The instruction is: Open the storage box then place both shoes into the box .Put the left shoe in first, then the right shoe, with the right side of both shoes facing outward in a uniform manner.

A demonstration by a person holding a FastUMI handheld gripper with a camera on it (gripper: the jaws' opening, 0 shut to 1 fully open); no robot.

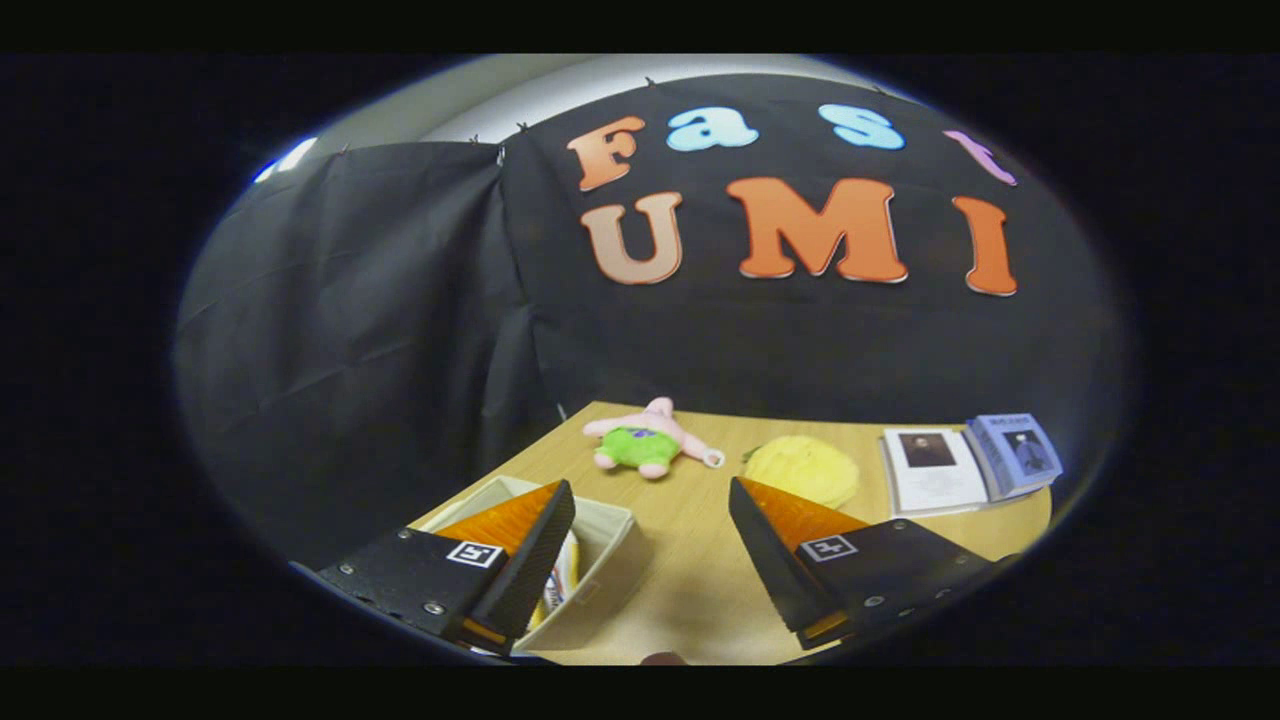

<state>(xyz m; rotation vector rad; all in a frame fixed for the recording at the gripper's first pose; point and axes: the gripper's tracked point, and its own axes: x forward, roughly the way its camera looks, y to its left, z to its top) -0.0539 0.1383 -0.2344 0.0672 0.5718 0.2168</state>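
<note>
gripper (650, 510): fingers spread wide, holding nothing, above table (690, 590)
storage box (610, 575): under left finger, top uncovered, something inside
beyond fingers: pink plush (648, 440), yellow item (803, 470), booklets (965, 462)

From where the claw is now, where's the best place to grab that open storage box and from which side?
Probably the box's near side wall, the upright cream panel facing the bare table. Come from above, one finger inside and one outside. The claw is open with nothing between its fingers, and something lying inside the box may crowd the inner finger.
</note>
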